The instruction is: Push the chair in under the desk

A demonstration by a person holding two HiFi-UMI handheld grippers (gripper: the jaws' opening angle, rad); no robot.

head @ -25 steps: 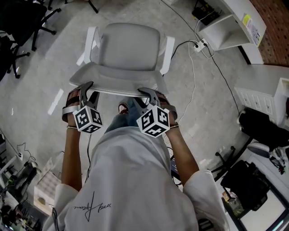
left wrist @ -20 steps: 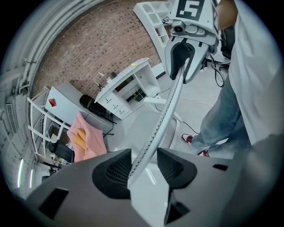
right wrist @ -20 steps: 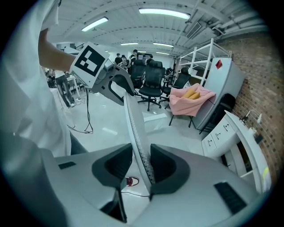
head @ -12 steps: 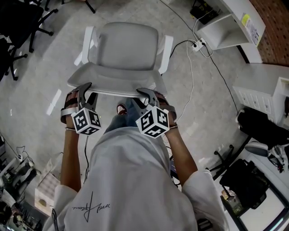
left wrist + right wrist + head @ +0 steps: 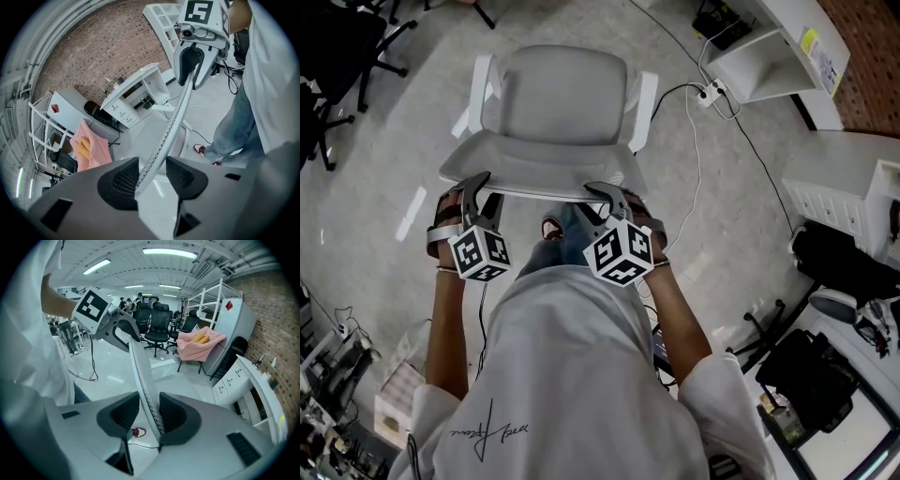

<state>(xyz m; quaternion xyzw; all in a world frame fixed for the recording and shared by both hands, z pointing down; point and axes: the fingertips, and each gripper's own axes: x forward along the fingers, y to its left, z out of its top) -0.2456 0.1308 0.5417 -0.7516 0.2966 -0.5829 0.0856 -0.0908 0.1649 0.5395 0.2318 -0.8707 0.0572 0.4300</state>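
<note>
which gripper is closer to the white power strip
Right. The right gripper is at the right end of the chair back, toward the power strip; the left gripper is at its far end.

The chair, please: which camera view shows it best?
The head view: the whole grey chair shows from above, seat to backrest. The left and right gripper views show only the backrest's thin top edge crossing the left claw and right claw.
</note>
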